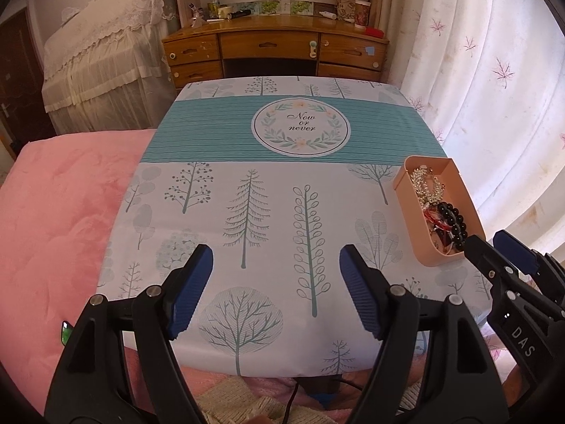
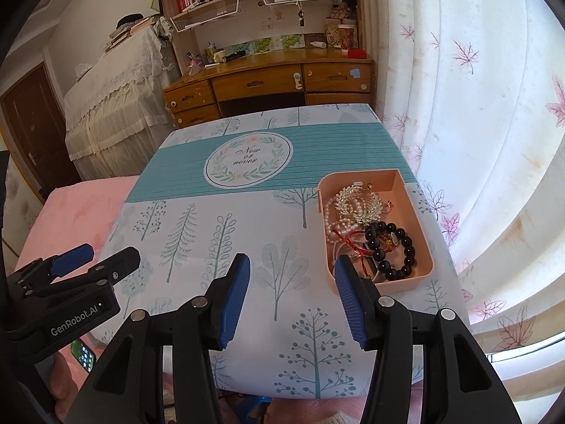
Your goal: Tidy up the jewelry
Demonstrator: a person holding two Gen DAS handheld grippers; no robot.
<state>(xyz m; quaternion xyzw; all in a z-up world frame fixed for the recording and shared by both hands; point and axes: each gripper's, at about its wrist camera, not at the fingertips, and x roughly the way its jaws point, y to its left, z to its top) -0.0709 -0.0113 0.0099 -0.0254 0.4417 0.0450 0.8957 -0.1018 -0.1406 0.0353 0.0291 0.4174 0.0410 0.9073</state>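
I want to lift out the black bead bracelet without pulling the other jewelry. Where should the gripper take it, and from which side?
Take the black round-bead bracelet at its outer arc nearest the pink plastic tray's curtain-side wall, coming from above. It lies flat and that arc is free; its inner side overlaps the red cord.

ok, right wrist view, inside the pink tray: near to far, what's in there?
Inside the pink tray: black bead bracelet → silver leaf brooch. The pearl strand and red cord overlap both, so they are left out.

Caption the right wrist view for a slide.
Open right gripper hovers beside a pink tray of jewelry, including a black bead bracelet, on a tree-print tablecloth.
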